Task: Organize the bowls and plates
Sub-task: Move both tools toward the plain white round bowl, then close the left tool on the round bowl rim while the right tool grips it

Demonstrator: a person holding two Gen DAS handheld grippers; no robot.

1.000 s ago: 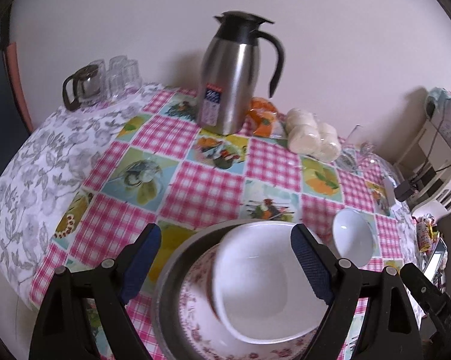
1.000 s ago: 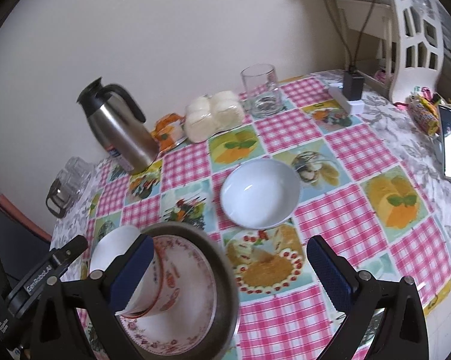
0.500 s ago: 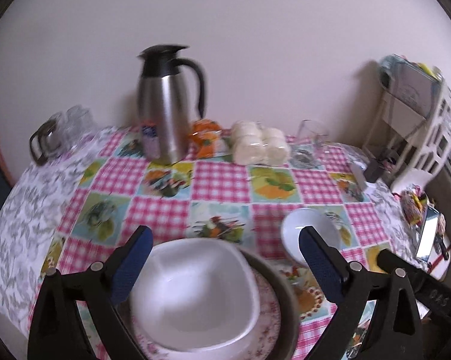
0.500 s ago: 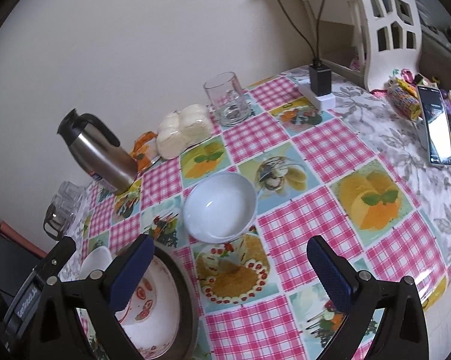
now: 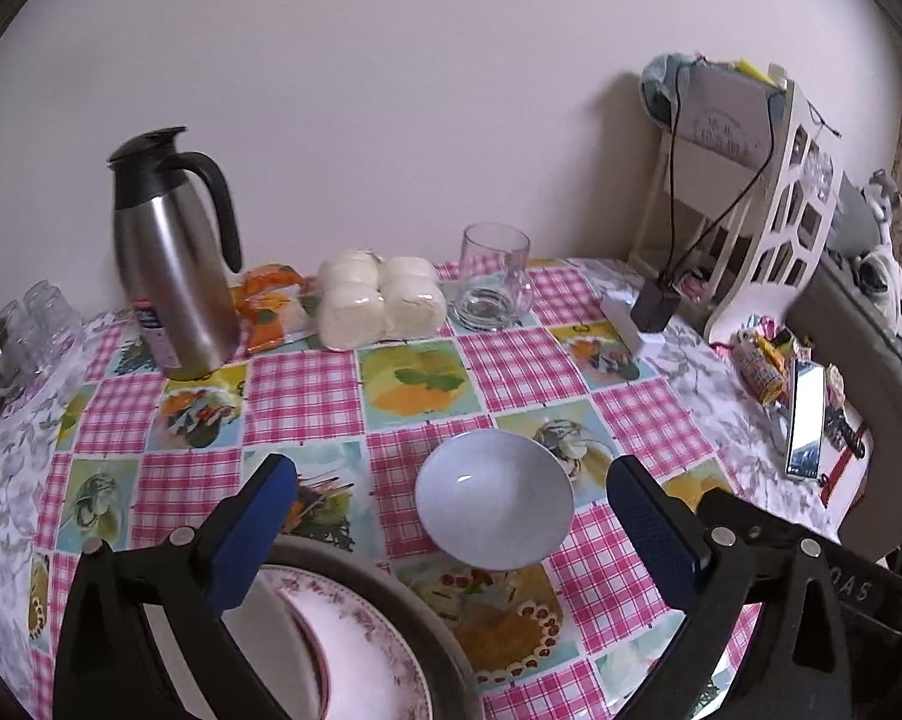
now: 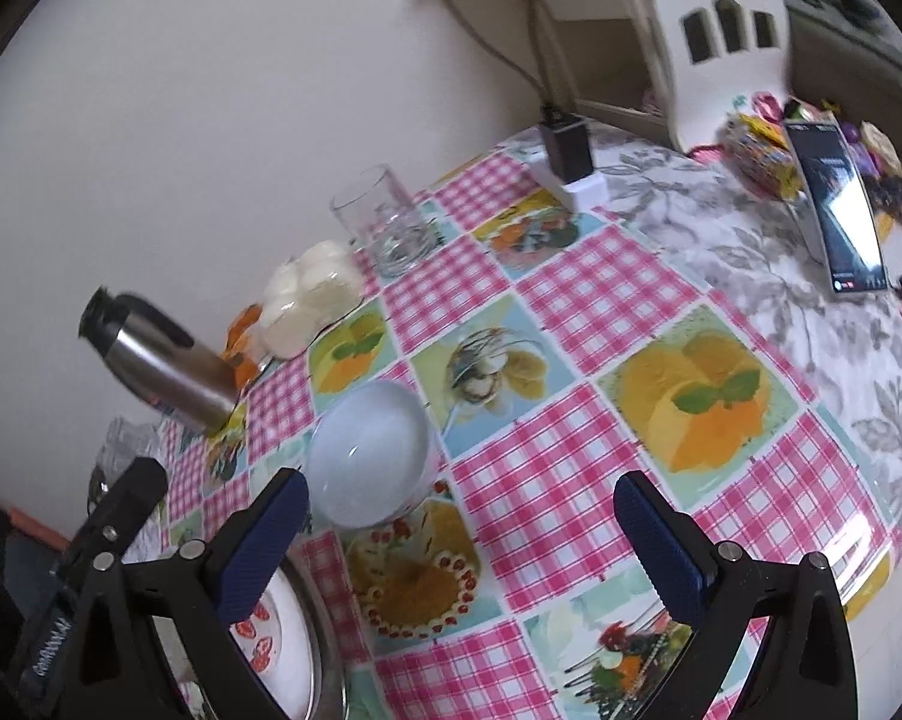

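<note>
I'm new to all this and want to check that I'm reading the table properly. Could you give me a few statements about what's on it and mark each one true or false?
1. The small white bowl sits empty on the checked tablecloth. True.
2. The left gripper is clamped on that bowl. False: its jaws have just been opening and stand wide, touching nothing.
3. The steel jug has a black lid and handle. True.
4. The drinking glass is full of juice. False: it looks empty.
5. The right gripper holds a plate. False: it is open and holds nothing.
6. A phone lies on the grey floral cloth. True.
</note>
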